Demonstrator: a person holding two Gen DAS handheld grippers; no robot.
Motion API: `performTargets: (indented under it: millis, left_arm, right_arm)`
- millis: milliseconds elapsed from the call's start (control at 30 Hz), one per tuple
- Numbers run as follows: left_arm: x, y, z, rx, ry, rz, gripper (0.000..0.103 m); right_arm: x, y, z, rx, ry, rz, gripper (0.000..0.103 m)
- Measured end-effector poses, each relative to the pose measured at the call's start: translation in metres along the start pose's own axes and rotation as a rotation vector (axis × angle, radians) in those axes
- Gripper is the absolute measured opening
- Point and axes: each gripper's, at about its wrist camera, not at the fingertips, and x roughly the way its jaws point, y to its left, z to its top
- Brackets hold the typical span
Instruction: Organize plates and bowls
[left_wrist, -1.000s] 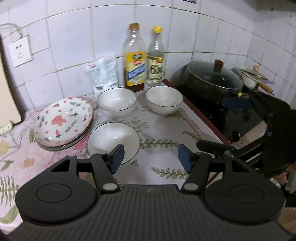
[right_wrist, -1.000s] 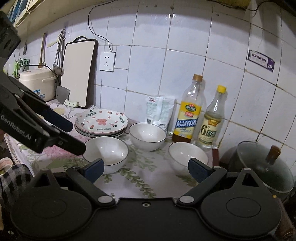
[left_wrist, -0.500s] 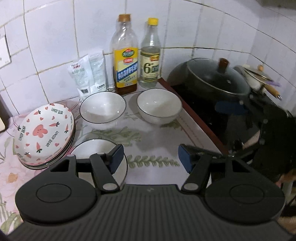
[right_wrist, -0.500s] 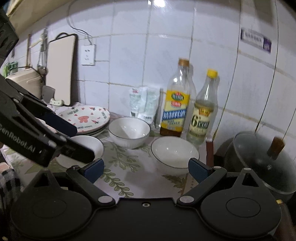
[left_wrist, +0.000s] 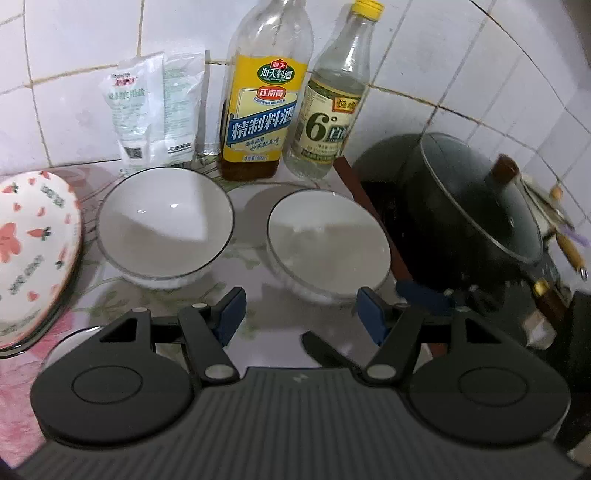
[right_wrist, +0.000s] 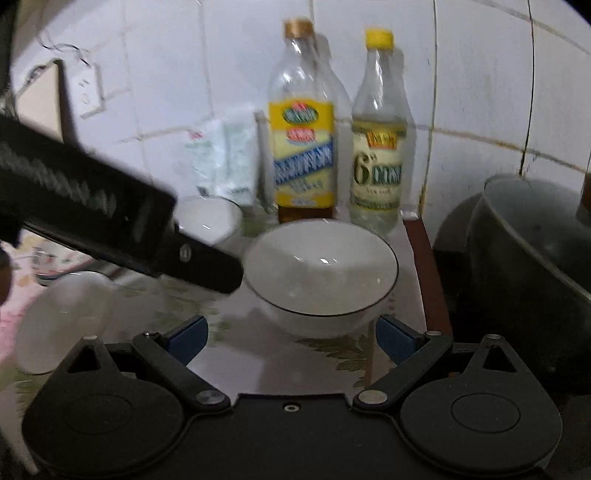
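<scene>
Two white bowls with dark rims stand side by side on the counter: the left bowl (left_wrist: 164, 225) and the right bowl (left_wrist: 328, 243), which is also in the right wrist view (right_wrist: 321, 271). A third white bowl (right_wrist: 62, 310) sits nearer, mostly hidden under my left gripper. A stack of strawberry-print plates (left_wrist: 33, 251) is at far left. My left gripper (left_wrist: 299, 314) is open and empty, just in front of the right bowl. My right gripper (right_wrist: 290, 338) is open and empty, its fingers flanking the near side of the right bowl.
A cooking-wine bottle (left_wrist: 264, 99), a vinegar bottle (left_wrist: 332, 107) and white packets (left_wrist: 155, 110) stand against the tiled wall. A black lidded pot (left_wrist: 476, 218) on the stove is close to the right of the bowls. The left gripper's body (right_wrist: 92, 218) crosses the right wrist view.
Both grippers have moved forward toward the back bowls and the wall. The near bowl has slid under the left gripper's view. Both stay open.
</scene>
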Motion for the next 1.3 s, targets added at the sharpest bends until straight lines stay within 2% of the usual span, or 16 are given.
performTargets:
  millis: [167, 233, 300, 367, 400, 533, 600, 733, 967, 1300]
  left_arm:
    - [0.027, 0.001, 0.009, -0.052, 0.011, 0.018, 0.063]
    - [0.036, 0.002, 0.012, -0.062, 0.02, 0.031, 0.062]
    - [0.046, 0.003, 0.014, -0.064, 0.027, 0.052, 0.06]
    - [0.056, 0.005, 0.015, -0.065, 0.035, 0.068, 0.053]
    - [0.06, 0.006, 0.015, -0.066, 0.041, 0.074, 0.046]
    - [0.068, 0.009, 0.012, -0.068, 0.049, 0.062, 0.027]
    - [0.069, 0.012, 0.011, -0.098, 0.047, 0.051, 0.022]
    - [0.067, 0.009, 0.009, -0.077, 0.056, 0.066, 0.02]
    - [0.037, 0.005, -0.002, -0.047, 0.084, 0.06, 0.02]
    - [-0.048, -0.012, -0.019, 0.018, 0.094, 0.032, 0.02]
  right_arm:
    - [0.035, -0.016, -0.001, 0.015, 0.046, 0.045, 0.099]
    - [0.043, -0.019, -0.002, 0.003, 0.034, 0.03, 0.099]
    - [0.047, -0.021, -0.003, -0.003, 0.023, 0.056, 0.099]
    - [0.05, -0.023, -0.003, -0.001, 0.02, 0.074, 0.099]
    - [0.051, -0.023, -0.003, -0.001, 0.017, 0.073, 0.099]
    - [0.054, -0.025, -0.003, -0.013, 0.007, 0.073, 0.099]
    - [0.055, -0.025, -0.001, -0.011, 0.006, 0.078, 0.1]
    - [0.056, -0.021, 0.004, -0.014, 0.017, 0.068, 0.099]
    - [0.033, -0.009, 0.001, -0.008, 0.029, 0.082, 0.099]
    - [-0.047, 0.029, 0.009, -0.036, 0.042, 0.051, 0.098]
